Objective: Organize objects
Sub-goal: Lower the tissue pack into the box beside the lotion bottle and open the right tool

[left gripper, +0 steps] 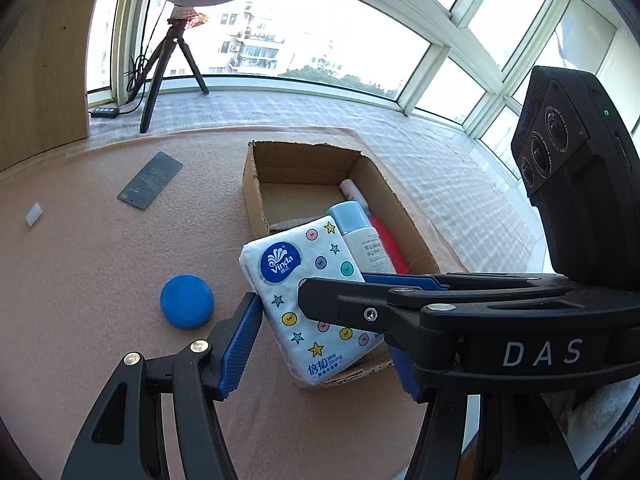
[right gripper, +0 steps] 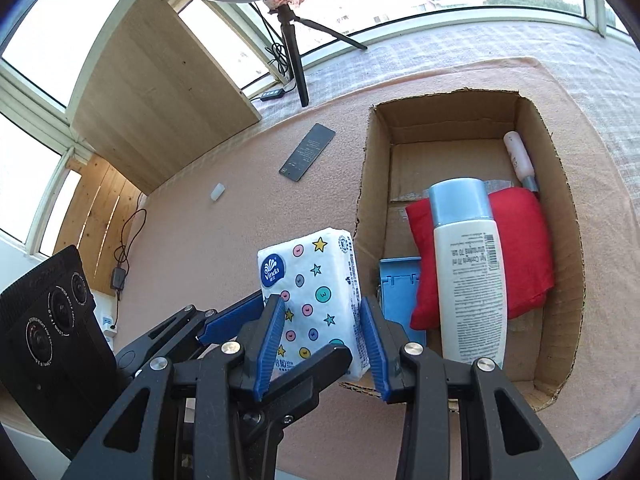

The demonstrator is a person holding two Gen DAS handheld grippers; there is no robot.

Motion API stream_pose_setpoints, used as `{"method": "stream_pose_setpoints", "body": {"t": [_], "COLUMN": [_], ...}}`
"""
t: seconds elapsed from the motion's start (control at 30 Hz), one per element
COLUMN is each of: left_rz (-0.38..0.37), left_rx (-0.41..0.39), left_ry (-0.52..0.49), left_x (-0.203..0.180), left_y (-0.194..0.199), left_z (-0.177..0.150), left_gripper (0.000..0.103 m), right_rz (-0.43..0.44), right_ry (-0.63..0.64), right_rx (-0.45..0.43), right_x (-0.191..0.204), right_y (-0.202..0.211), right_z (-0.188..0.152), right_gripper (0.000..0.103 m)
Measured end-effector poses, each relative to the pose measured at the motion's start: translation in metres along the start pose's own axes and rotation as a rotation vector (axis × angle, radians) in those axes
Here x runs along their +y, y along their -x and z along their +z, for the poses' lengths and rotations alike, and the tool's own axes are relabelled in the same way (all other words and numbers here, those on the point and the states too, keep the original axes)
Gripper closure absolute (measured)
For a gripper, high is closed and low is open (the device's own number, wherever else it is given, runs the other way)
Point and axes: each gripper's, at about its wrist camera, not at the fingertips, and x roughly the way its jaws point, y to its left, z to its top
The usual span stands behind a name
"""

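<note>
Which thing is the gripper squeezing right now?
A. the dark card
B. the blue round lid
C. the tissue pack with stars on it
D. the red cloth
C: in the right wrist view the right gripper has its blue fingers pressed on both sides of the tissue pack, at the near edge of the cardboard box.
</note>
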Motion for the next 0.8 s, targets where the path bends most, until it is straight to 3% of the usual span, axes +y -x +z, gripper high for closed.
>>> {"method": "stream_pose_setpoints", "body": {"t": [0.47, 0.8], "left_rz": [-0.013, 0.047], "left_rx": [0.042, 0.025], "left_ry": [-0.066, -0.051], "left_x": [-0.03, -0.003], "left_y": [-0.028, -0.009], "left_z": [0.008, 0.007], "left_gripper": [0.039, 0.039], "right_rz": [-0.023, -0.075], "right_ry": [-0.077, -0.043], "right_rx": [-0.04, -0.089], "right_x": [-0.04, -0.033], "right_y": [0.012, 0.023], "right_z": [-0.001, -0.004], "right_gripper": [0.067, 0.064]}}
